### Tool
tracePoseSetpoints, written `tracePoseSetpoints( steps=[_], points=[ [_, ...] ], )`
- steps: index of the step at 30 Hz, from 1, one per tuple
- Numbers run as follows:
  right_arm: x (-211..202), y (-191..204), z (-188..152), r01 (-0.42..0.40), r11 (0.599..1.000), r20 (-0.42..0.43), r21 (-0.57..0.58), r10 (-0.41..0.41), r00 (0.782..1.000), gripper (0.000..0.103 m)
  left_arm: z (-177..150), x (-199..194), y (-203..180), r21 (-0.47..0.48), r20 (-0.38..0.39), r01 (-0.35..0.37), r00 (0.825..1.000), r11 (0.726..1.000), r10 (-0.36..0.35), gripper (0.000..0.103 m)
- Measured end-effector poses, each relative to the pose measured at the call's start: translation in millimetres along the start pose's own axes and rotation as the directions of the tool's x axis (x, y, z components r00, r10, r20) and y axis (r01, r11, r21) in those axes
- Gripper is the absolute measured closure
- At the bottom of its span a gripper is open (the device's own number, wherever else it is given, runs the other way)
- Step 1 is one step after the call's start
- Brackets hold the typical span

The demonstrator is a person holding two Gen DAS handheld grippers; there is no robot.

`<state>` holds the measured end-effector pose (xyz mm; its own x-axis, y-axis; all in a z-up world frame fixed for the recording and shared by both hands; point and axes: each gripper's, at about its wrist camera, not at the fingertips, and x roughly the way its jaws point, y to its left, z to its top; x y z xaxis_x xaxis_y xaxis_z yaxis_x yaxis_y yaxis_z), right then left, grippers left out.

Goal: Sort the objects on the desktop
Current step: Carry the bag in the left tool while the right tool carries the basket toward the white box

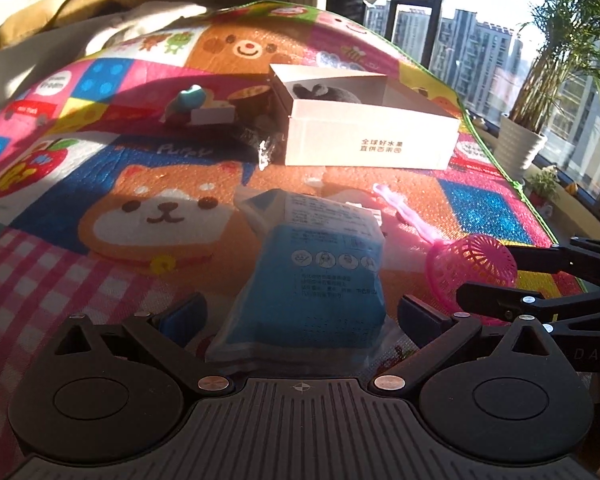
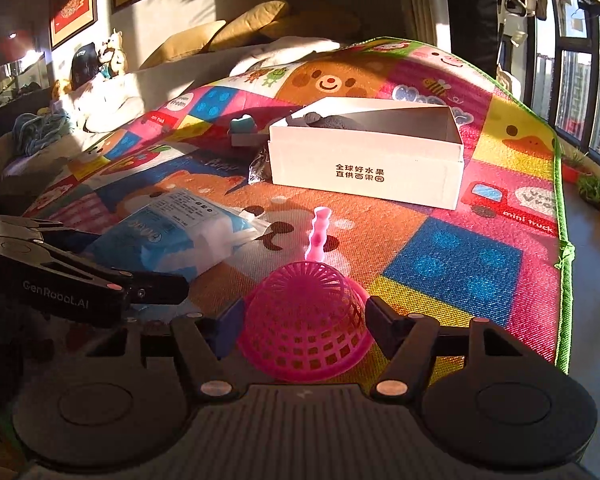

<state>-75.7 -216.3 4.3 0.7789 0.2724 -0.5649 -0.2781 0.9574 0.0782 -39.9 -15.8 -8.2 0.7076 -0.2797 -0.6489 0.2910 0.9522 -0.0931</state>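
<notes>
A blue and white plastic packet lies on the colourful play mat; it also shows in the right wrist view. My left gripper is open with its jaws on either side of the packet's near end. A pink plastic strainer lies dome-up on the mat, its handle pointing away; it also shows in the left wrist view. My right gripper is open with its jaws on either side of the strainer's bowl. A white cardboard box, also in the right wrist view, holds a dark plush item.
Left of the box lie a teal toy, a small white box, a brown round item and a dark crinkly wrapper. The mat's green edge drops off at right. Cushions lie behind. A potted plant stands by the window.
</notes>
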Motion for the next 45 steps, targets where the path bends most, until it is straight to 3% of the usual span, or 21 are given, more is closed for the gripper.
tracePoseSetpoints(
  steps=[5, 17, 21, 25, 29, 31, 37, 45],
  points=[
    [4.1, -15.2, 1.2, -0.01, 0.996, -0.013, 0.092, 0.011, 1.0, 0.029, -0.7, 1.5, 0.8, -0.014, -0.002, 0.0, 1.0, 1.0, 0.0, 0.0],
    [5.9, -19.4, 0.7, -0.002, 0.992, -0.022, 0.127, 0.005, 1.0, 0.019, -1.4, 3.8, -11.1, 0.044, -0.021, -0.059, 0.998, 0.997, 0.06, 0.0],
    [6.3, -19.6, 0.9, -0.006, 0.992, -0.024, 0.128, 0.009, 1.0, 0.018, 1.9, 2.4, -7.9, -0.003, -0.01, -0.025, 1.0, 1.0, 0.025, 0.0],
    [6.6, -20.4, 1.4, -0.009, 0.991, -0.024, 0.131, 0.012, 1.0, 0.017, 3.3, 4.7, -11.8, 0.02, -0.006, -0.024, 1.0, 1.0, 0.024, 0.001],
    [6.9, -20.7, 1.3, -0.012, 0.991, -0.025, 0.135, 0.015, 1.0, 0.016, 4.3, 6.6, -16.3, 0.073, 0.005, -0.051, 0.999, 0.996, 0.051, 0.016],
    [7.3, -20.7, 1.5, -0.012, 0.991, -0.024, 0.136, 0.016, 1.0, 0.015, 5.6, 8.3, -15.6, 0.079, 0.005, -0.053, 0.999, 0.995, 0.053, 0.017],
    [7.5, -20.5, 1.4, -0.01, 0.991, -0.024, 0.135, 0.013, 1.0, 0.015, 6.7, 6.7, -13.7, 0.083, 0.019, -0.052, 0.999, 0.995, 0.051, 0.034],
    [3.5, -11.3, -0.7, 0.018, 0.997, -0.046, 0.078, -0.015, 0.999, 0.008, -1.6, -6.7, -6.5, 0.056, 0.019, -0.057, 0.998, 0.997, 0.056, 0.037]
  ],
)
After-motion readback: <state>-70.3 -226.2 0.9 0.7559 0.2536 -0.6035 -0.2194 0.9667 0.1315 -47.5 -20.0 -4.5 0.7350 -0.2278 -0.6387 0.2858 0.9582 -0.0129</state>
